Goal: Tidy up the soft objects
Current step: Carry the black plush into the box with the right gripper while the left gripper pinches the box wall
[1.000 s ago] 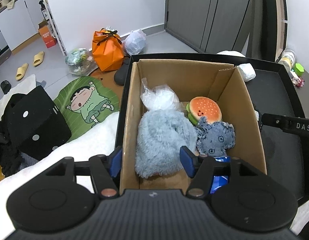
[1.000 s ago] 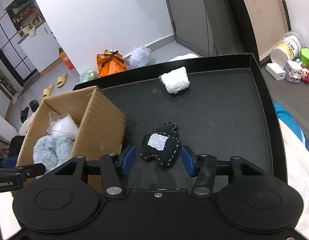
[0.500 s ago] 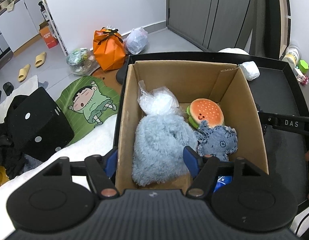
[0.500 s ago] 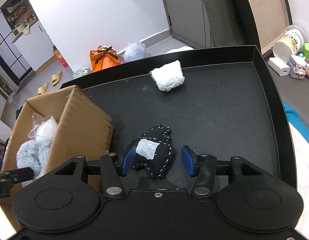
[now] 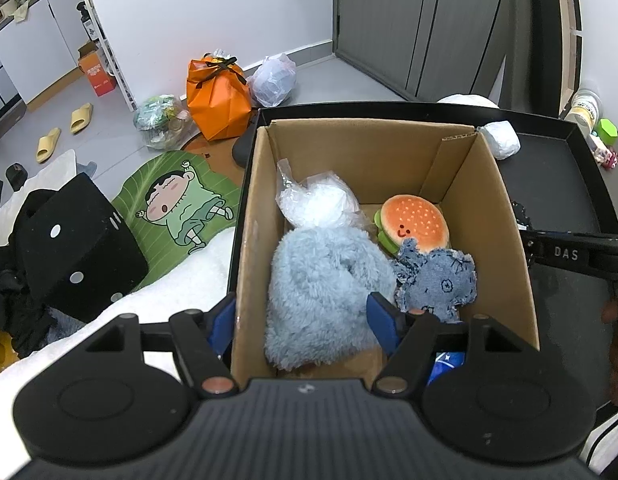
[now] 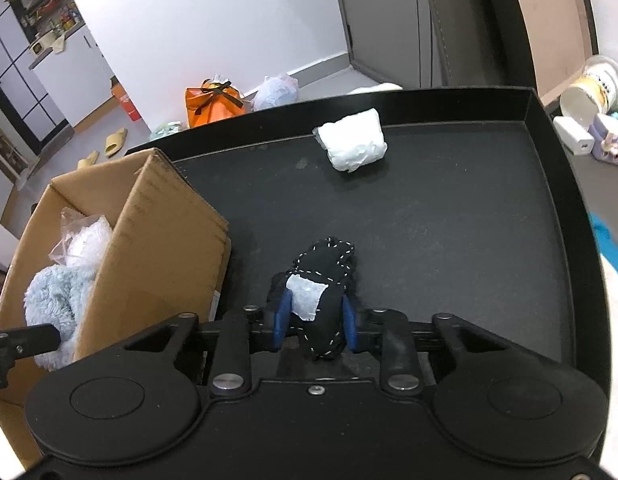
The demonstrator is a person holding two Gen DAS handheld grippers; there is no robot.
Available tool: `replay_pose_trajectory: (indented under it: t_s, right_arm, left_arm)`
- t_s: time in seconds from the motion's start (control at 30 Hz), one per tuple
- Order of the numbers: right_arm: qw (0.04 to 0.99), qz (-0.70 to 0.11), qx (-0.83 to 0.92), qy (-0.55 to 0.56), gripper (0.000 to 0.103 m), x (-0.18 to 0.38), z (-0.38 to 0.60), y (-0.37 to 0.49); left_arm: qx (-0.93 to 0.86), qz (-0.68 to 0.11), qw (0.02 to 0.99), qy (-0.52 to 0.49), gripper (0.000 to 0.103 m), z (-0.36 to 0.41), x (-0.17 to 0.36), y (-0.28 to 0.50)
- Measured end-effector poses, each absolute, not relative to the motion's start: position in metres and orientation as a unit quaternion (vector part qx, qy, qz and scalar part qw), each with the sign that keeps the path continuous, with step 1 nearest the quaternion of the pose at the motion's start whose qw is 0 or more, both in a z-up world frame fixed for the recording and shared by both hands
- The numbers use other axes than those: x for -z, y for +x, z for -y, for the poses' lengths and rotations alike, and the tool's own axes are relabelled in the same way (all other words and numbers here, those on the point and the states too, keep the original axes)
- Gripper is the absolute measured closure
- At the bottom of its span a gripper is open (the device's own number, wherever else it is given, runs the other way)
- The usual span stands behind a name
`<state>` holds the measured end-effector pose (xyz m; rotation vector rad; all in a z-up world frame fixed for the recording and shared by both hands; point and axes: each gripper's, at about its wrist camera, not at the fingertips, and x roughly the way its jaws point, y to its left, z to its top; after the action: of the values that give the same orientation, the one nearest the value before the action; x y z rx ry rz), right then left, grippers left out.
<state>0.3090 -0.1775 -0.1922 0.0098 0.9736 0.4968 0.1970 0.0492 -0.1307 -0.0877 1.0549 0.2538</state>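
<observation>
Right gripper (image 6: 315,322) is clamped on a small black stitched toy (image 6: 323,276) with a white patch, blue pads pressing its lower sides; the toy's far end appears to rest on the black tray (image 6: 449,220), just beside the cardboard box (image 6: 161,248). Left gripper (image 5: 301,320) hangs over the near edge of the box with its fingers spread wide, holding nothing; one pad sits outside the box wall, the other over the fluffy blue plush (image 5: 321,292). Box already holds that plush, a clear bag of white stuffing (image 5: 317,204), a burger toy (image 5: 415,226) and a denim toy (image 5: 437,280). A white wrapped bundle (image 6: 353,140) lies alone near the tray's far rim, well apart from the box. Judgement: this is the pick of the black toy, with the bundle left to collect. Risks: the grip is low on a limp, squashy body, so it could sag or slip out on the lift; the carry runs close to the box's right wall, and a drooping end could catch the rim and tug the light box; the left gripper hovering over the opening crowds the drop zone, so the two tools could bump.
</observation>
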Motion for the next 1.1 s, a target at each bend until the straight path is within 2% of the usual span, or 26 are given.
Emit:
replay_pose_trajectory:
  t_s: [0.2,1.1]
  right_arm:
    - [0.859,-0.457,-0.232,0.004,0.082,0.182,0.187,0.303]
    - [0.876,-0.404,-0.261,0.027,0.082,0.109,0.184,0.270]
  left_arm:
    - [-0.123,-0.500,0.856,-0.048,0.036,-0.052,0.133,0.194]
    - [-0.108,-0.484,0.866,-0.071,0.036,-0.064,0.128,0.164]
